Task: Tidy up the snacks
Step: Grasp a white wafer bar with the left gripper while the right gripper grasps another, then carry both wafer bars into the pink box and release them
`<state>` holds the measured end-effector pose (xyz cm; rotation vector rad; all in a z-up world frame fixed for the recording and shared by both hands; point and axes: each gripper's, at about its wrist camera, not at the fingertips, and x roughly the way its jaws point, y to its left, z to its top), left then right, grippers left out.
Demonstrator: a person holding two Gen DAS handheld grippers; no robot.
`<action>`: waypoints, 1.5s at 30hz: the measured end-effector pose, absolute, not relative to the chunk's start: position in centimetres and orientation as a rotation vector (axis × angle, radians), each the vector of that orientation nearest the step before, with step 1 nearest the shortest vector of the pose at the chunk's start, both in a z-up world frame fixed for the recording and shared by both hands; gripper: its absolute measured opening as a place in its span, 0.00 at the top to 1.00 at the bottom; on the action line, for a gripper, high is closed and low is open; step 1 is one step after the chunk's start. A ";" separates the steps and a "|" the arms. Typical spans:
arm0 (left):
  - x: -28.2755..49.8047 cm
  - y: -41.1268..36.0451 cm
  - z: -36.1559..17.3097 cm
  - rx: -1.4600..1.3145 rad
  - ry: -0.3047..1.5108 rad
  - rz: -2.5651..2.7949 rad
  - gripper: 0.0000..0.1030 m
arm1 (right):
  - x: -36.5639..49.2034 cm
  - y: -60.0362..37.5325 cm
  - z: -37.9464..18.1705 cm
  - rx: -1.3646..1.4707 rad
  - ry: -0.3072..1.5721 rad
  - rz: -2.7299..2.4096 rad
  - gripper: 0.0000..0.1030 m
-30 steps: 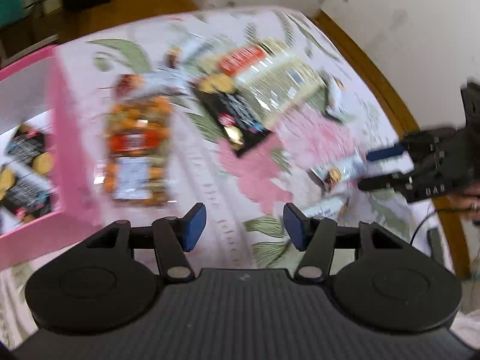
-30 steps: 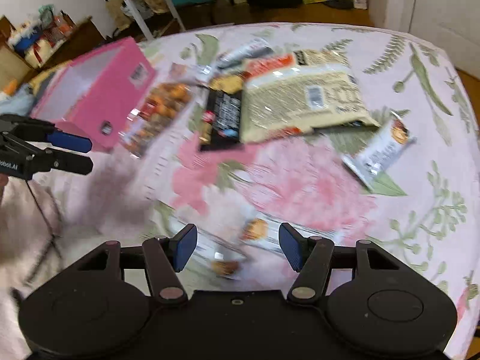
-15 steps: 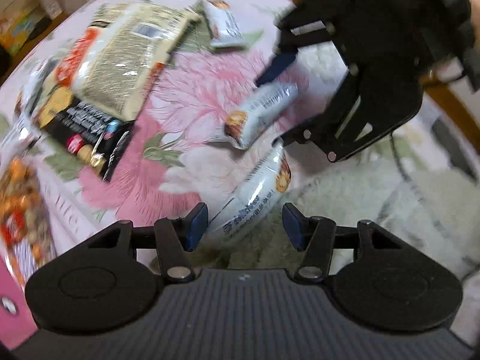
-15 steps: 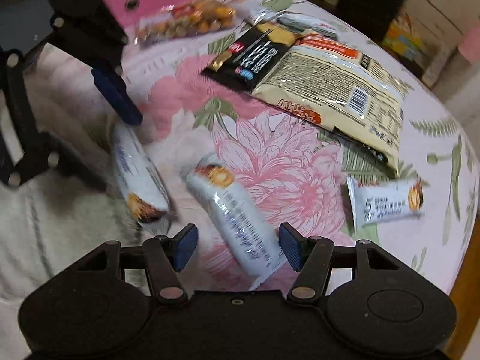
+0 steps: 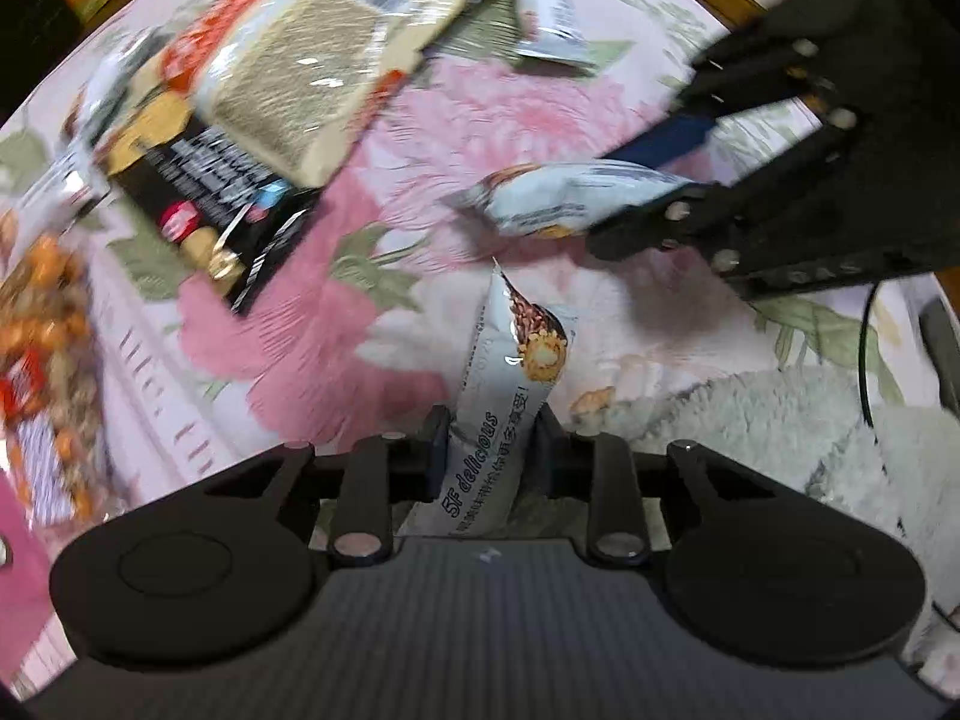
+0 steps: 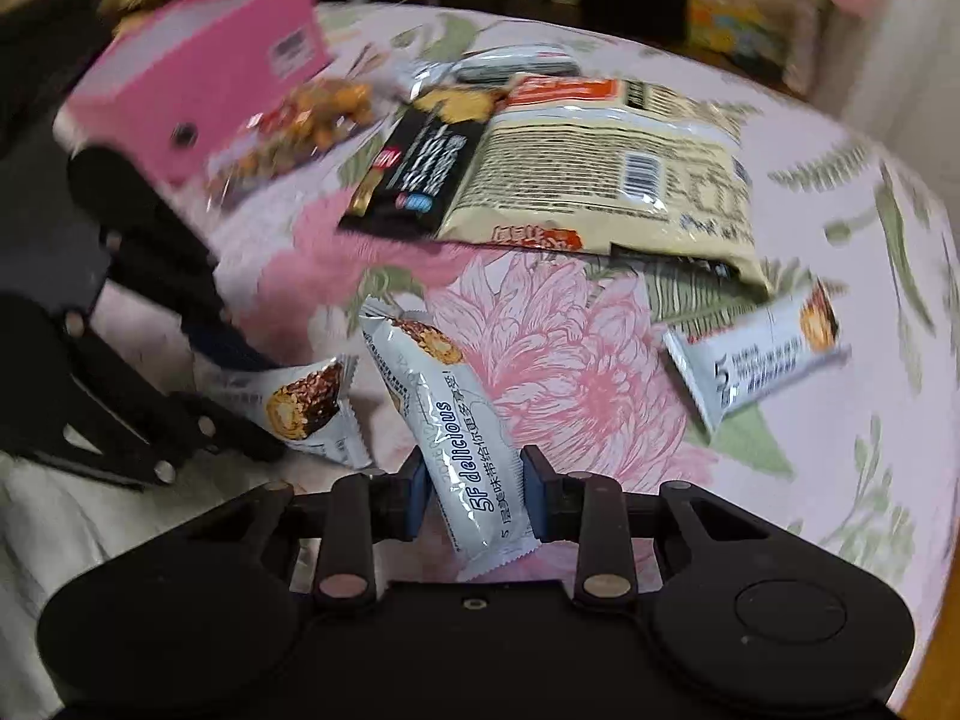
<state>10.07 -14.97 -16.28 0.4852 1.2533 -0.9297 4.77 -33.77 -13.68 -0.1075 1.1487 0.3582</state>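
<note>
We are gripping one white snack bar [image 5: 492, 414] in the left gripper [image 5: 489, 450], jaws just closed, and a second bar [image 6: 456, 438] in the right gripper [image 6: 474, 495] (both over the floral tablecloth [image 6: 558, 360]); the pink box [image 6: 204, 84] is sitting well apart.

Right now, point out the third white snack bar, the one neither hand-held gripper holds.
The loose white snack bar lies on the floral tablecloth at the right in the right wrist view, just below the big beige snack bag, clear of both grippers.
</note>
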 end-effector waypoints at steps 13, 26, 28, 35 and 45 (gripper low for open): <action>10.5 -8.4 -11.5 0.341 1.250 -0.820 0.74 | 3.7 -29.0 -9.4 -0.100 1.126 0.347 0.65; 10.6 0.2 -7.7 0.239 1.291 -0.691 0.74 | 4.3 -22.0 -4.7 -0.020 1.157 0.519 0.65; 10.8 1.9 -6.7 0.226 1.275 -0.669 0.74 | 4.7 -20.5 -4.2 -0.027 1.147 0.548 0.65; 12.3 8.2 -3.5 0.147 1.188 -0.544 0.74 | 7.7 -14.9 -2.7 -0.047 1.054 0.634 0.65; 18.9 14.0 -4.0 0.030 1.154 -0.333 0.74 | 17.3 -7.1 -3.2 -0.080 1.002 0.672 0.65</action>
